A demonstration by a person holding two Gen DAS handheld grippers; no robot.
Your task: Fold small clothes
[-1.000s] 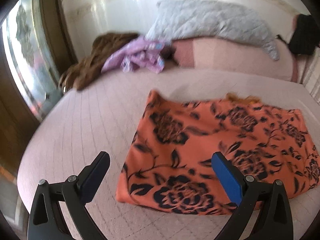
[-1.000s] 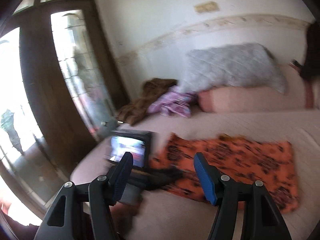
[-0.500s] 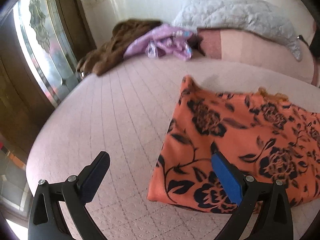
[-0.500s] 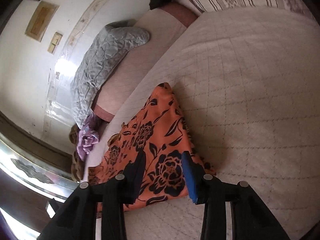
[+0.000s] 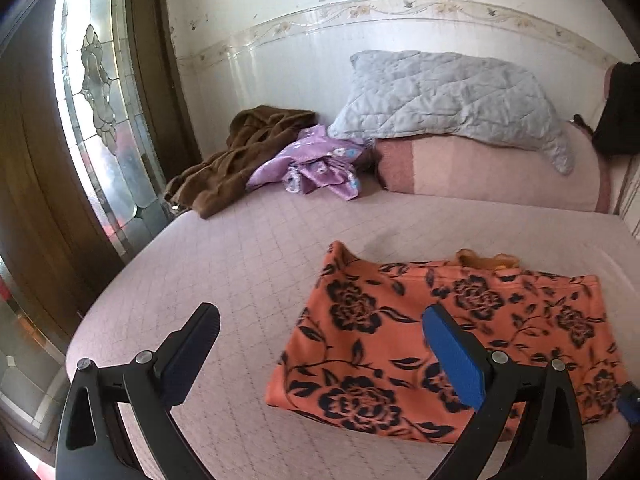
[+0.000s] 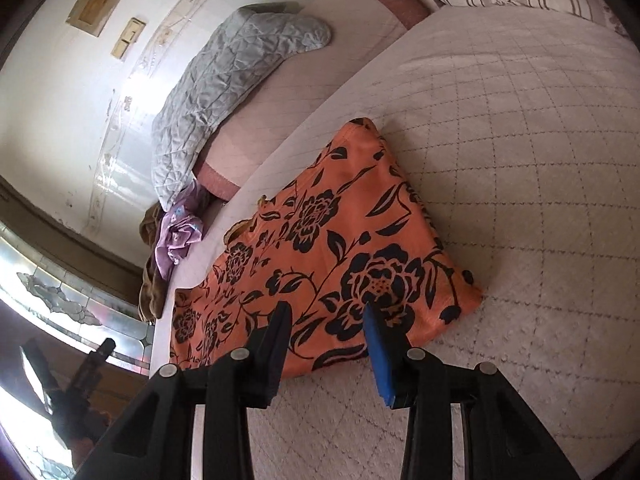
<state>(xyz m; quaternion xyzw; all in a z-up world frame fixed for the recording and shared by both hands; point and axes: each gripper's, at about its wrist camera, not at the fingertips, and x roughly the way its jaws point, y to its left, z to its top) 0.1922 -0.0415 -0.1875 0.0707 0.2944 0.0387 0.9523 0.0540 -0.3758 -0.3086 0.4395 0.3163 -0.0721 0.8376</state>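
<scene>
An orange garment with black flowers (image 5: 448,336) lies folded flat on the pink quilted bed (image 5: 256,264). My left gripper (image 5: 320,340) is open and empty, held above the garment's left edge. In the right wrist view the same garment (image 6: 320,248) lies ahead. My right gripper (image 6: 326,320) is open and empty, its fingertips just over the garment's near edge. A blue bit of the right gripper (image 5: 630,404) shows at the garment's right end.
A grey quilted pillow (image 5: 448,96) leans on a pink bolster (image 5: 492,168) at the wall. A purple garment (image 5: 316,164) and a brown garment (image 5: 240,152) lie heaped at the far left corner. A glass door (image 5: 100,120) stands left of the bed.
The left gripper has pulled back and tilted up from the garment, showing more wall. The right gripper swung from facing the door to the garment's right end and holds there, jaws narrower.
</scene>
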